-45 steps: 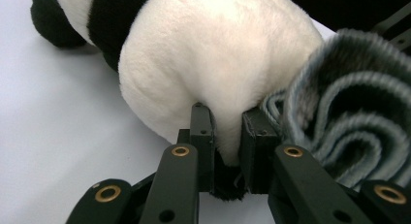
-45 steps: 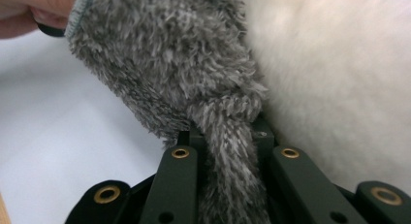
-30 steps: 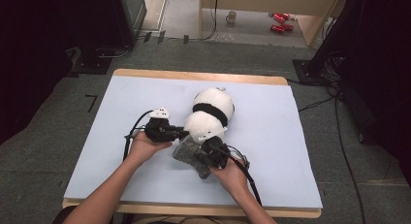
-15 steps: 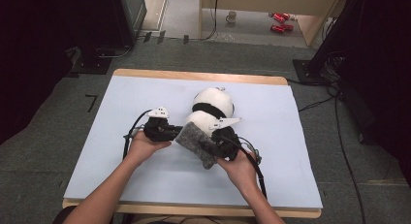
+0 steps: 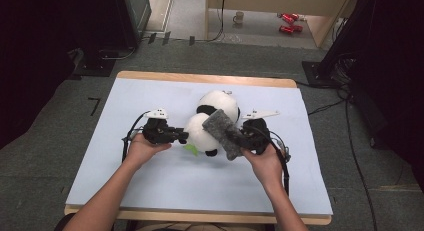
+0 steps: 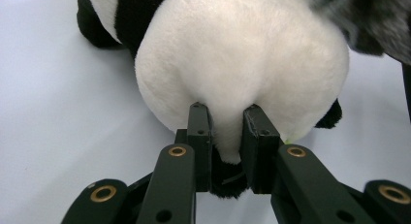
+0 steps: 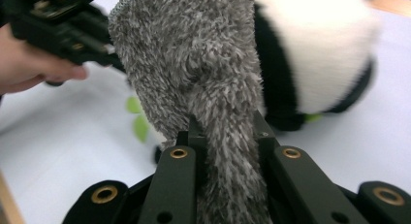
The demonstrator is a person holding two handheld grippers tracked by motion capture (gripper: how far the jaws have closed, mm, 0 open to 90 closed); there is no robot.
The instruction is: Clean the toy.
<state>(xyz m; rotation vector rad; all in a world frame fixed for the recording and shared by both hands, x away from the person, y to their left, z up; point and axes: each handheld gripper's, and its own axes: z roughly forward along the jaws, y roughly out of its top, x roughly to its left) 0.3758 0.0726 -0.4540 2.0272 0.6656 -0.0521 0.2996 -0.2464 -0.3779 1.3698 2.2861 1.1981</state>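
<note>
A plush panda (image 5: 212,122) is laid near the middle of the tabletop (image 5: 165,183), which is covered in pale blue. In the high view its white, rounded near end is turned toward the person, and its black-banded far end is pointed away. A fold of the white fur is pinched between the jaws of the left gripper (image 6: 228,122), seen closely in the left gripper view, where the plush is squeezed into the narrow gap between the two black jaws; that gripper is thus clenched on the panda. In the high view the left gripper (image 5: 182,137) is held at the panda's left side, low over the tabletop. A grey fuzzy cloth (image 5: 223,132) is draped across the panda's right side, laid diagonally from upper left to lower right. In the right gripper view the cloth (image 7: 194,73) is seen clamped between the jaws of the right gripper (image 7: 227,129), its pile bulging out above and below them, so that gripper is closed on the cloth. In the high view the right gripper (image 5: 239,139) is held just right of the panda, with the cloth touching the toy. Small green pieces (image 5: 191,149) are seen at the panda's near edge, resting on the tabletop. A cable is trailed from each gripper toward the person's forearms. Beyond the tabletop, on the floor, a mug (image 5: 239,17) and red cans (image 5: 287,22) are seen, well apart from the work.
</note>
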